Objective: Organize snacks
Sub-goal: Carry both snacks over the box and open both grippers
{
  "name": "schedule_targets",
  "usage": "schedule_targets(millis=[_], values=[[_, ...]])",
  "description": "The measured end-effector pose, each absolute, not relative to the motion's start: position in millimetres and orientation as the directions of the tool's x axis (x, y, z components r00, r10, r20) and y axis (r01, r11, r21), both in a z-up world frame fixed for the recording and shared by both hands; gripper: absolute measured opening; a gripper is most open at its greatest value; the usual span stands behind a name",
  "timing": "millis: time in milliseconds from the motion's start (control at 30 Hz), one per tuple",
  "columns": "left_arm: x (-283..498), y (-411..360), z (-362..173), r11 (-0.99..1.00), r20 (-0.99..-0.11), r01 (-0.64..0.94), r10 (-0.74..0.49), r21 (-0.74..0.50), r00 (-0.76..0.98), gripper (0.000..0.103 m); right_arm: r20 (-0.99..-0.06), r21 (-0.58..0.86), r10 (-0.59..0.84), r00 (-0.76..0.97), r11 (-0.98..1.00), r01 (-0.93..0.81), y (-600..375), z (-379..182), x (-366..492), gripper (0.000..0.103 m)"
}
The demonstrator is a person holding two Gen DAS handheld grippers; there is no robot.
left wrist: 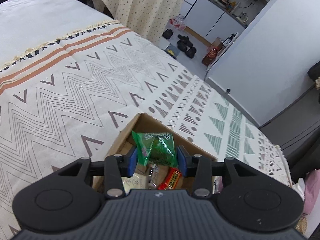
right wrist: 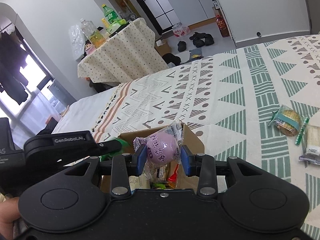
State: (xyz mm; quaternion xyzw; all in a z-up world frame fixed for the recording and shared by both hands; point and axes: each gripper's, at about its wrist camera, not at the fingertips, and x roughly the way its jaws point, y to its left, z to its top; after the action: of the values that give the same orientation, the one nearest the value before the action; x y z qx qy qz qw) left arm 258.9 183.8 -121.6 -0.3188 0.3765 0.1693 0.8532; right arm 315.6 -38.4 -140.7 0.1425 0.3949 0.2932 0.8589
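Note:
A brown cardboard box [left wrist: 148, 123] sits on the patterned bedspread, with several snack packets inside, among them a red one [left wrist: 171, 179]. My left gripper [left wrist: 157, 159] hangs over the box, shut on a green snack packet [left wrist: 156, 147]. In the right wrist view the same box [right wrist: 192, 138] lies just ahead. My right gripper [right wrist: 163, 159] is above it, shut on a clear-wrapped purple round snack [right wrist: 162, 149]. The left gripper's black body [right wrist: 66, 146] reaches in from the left over the box.
Loose snacks lie on the bedspread to the right: a teal-wrapped biscuit pack [right wrist: 287, 121] and a pale packet [right wrist: 313, 146]. A draped side table [right wrist: 120, 56] with bottles stands beyond the bed. Shoes [right wrist: 201, 39] lie on the floor. A hand [right wrist: 9, 216] shows at lower left.

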Motion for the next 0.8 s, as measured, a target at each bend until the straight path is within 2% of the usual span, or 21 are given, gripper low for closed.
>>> schedule_targets(millis=[200, 333, 400, 567, 800], values=[[263.2, 189.9, -127.3, 0.729, -0.776, -0.553, 0.049, -0.403, 0.629, 0.054, -0.586, 0.483, 0.63, 0.509, 0.776, -0.405, -28.5, -142.3, 324.8, 0.037], [262.2, 192.3, -127.1, 0.727, -0.781, -0.559, 0.051, -0.399, 0.622, 0.059, -0.593, 0.489, 0.631, 0.5, 0.776, -0.399, -26.4, -146.9, 328.8, 0.054], [262.3, 192.5, -126.1, 0.726, -0.784, -0.562, 0.052, -0.396, 0.619, 0.061, -0.597, 0.487, 0.626, 0.501, 0.78, -0.393, -30.2, -148.7, 328.5, 0.055], [256.7, 188.5, -121.1, 0.728, -0.79, -0.582, 0.091, -0.362, 0.606, 0.081, -0.605, 0.484, 0.599, 0.524, 0.8, -0.355, -44.6, -145.0, 326.3, 0.055], [246.1, 177.5, -109.3, 0.734, -0.783, -0.58, 0.107, -0.353, 0.612, 0.09, -0.601, 0.483, 0.582, 0.548, 0.811, -0.331, -63.3, -132.7, 320.7, 0.056]])
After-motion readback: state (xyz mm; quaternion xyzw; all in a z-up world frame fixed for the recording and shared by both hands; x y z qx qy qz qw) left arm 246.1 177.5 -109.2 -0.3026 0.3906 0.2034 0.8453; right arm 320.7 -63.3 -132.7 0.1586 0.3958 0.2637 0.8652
